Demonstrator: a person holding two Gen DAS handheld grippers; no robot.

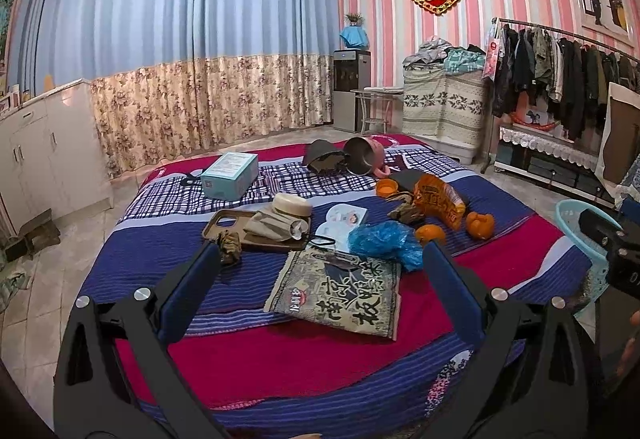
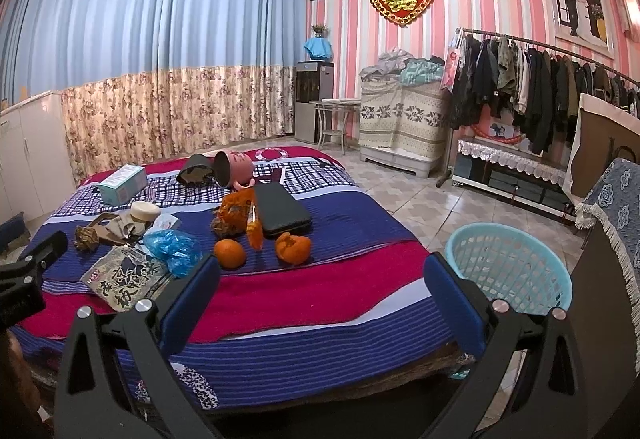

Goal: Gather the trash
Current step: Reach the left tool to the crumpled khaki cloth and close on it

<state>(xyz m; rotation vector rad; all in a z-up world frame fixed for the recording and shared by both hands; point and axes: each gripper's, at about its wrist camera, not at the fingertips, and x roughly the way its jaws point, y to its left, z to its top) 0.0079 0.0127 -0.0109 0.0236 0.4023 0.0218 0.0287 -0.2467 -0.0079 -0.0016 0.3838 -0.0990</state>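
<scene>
Litter lies on the bed (image 1: pixel 304 359): a flat food packet with black characters (image 1: pixel 340 293) (image 2: pixel 124 279), a crumpled blue plastic bag (image 1: pixel 384 241) (image 2: pixel 174 245), an orange snack bag (image 1: pixel 438 199) (image 2: pixel 240 211), a brown crumpled wad (image 1: pixel 230 245) (image 2: pixel 86 237), and orange peel (image 1: pixel 480 225) (image 2: pixel 294 247). My left gripper (image 1: pixel 320 259) is open and empty, hovering above the near side of the packet. My right gripper (image 2: pixel 320 271) is open and empty over the bed's near right part. A light blue basket (image 2: pixel 508 271) (image 1: pixel 580 227) stands on the floor right of the bed.
Also on the bed are a whole orange (image 2: pixel 230 254), a black case (image 2: pixel 280 213), a pink pot on its side (image 2: pixel 232 169), a teal box (image 1: pixel 230 175), a phone case (image 1: pixel 228 223) and a tape roll (image 1: pixel 292 204). A clothes rack (image 2: pixel 540 87) and cabinets (image 1: pixel 44 159) line the walls.
</scene>
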